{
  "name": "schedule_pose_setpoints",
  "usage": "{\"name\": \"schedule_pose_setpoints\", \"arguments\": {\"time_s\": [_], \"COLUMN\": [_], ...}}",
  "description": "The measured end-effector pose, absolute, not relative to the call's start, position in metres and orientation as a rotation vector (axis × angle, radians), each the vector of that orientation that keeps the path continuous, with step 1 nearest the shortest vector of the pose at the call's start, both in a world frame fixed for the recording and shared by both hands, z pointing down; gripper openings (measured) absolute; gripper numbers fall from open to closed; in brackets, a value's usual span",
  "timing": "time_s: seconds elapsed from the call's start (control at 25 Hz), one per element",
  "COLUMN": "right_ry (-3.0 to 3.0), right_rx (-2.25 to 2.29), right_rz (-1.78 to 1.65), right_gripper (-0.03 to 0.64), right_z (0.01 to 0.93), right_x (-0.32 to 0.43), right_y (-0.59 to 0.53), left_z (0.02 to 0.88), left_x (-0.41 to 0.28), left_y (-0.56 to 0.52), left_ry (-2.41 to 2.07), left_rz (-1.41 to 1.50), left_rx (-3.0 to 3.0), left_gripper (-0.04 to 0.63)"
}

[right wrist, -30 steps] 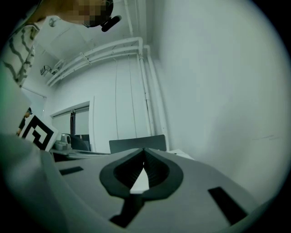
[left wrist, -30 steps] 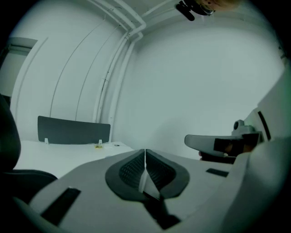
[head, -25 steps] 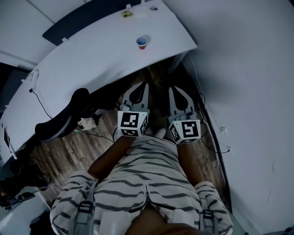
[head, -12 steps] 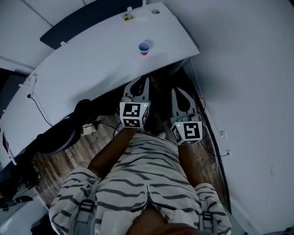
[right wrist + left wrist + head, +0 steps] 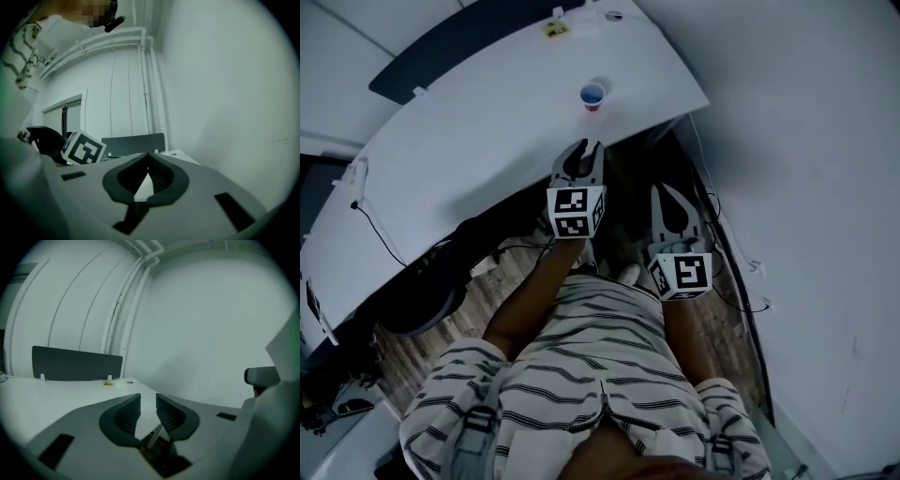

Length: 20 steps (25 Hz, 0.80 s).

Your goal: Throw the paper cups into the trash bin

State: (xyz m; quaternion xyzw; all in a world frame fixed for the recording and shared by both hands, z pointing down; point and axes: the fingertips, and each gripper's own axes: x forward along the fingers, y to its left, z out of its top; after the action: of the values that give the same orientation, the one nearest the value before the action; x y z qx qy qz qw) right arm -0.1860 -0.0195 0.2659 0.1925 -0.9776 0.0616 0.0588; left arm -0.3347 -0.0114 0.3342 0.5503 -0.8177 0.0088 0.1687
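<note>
Paper cup [image 5: 592, 95] seen upright on white desk [image 5: 478, 131], close to front edge. Left gripper [image 5: 587, 148] held at desk edge, near cup, not touching it. Its jaws have just been opening and are spread a little now, with nothing between them. Right gripper [image 5: 667, 191] held further back from the desk, well apart from cup. Its jaws are pressed together, nothing pinched.

The paper cup [image 5: 592, 95] stands on the desk [image 5: 487, 131] (near its edge)
</note>
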Motion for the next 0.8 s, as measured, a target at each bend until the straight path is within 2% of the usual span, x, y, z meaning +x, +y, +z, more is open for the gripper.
{"name": "schedule_pose_setpoints", "arguments": {"time_s": [0.44,0.8], "right_ry": [-2.904,-2.860], "right_rx": [0.594,0.616], "right_rz": [0.254,0.294], "right_gripper": [0.009,0.009], "right_z": [0.291,0.306], "right_x": [-0.193,-0.197], "right_y": [-0.019,-0.020], "left_z": [0.380,0.427], "left_x": [-0.371,-0.406], "left_y": [-0.036,-0.064], "left_ry": [-2.322,-2.326], "left_rz": [0.108,0.196], "left_rx": [1.499,1.436], "left_gripper": [0.198,0.253]}}
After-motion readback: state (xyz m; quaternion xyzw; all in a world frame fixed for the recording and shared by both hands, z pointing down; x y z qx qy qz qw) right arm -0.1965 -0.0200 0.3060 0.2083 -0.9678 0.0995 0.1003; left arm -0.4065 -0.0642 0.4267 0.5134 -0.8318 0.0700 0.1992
